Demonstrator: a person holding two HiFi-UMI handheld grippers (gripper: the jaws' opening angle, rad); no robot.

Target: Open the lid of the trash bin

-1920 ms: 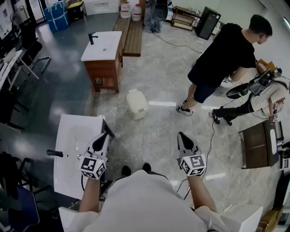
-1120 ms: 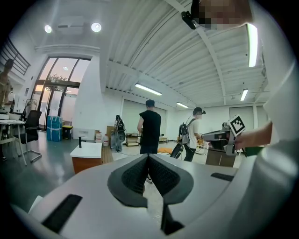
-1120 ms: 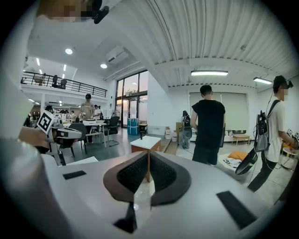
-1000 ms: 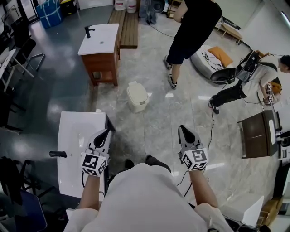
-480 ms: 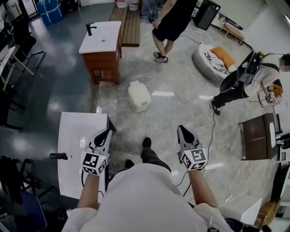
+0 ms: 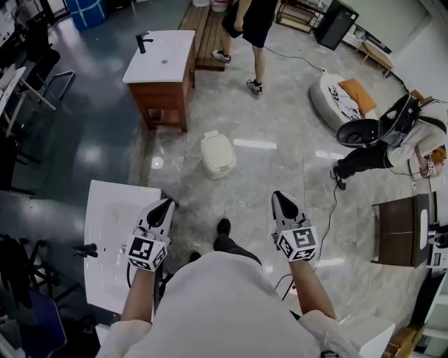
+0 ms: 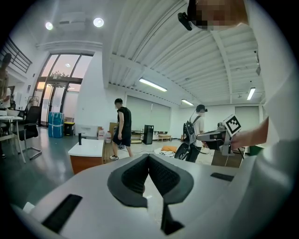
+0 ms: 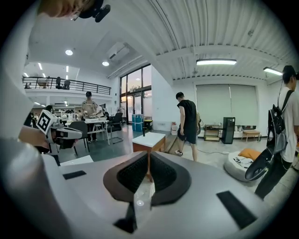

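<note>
One trash bin (image 6: 218, 154) stands on the floor, lid down, well apart from both grippers. The left gripper (image 6: 166, 204) and the right gripper (image 6: 278, 196) each have jaws together, empty. I count two washbasins (image 6: 159, 56) and two other persons (image 6: 248, 21).

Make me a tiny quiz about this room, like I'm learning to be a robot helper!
1. True or false: the trash bin has its lid open.
2. Where does the bin stand? A) on a white counter B) on the floor ahead of both grippers C) under a wooden cabinet
3. Fill in: the left gripper and right gripper hold ____.

Key: 1 false, the lid is down. 2 B. 3 nothing; neither touches the bin.
</note>
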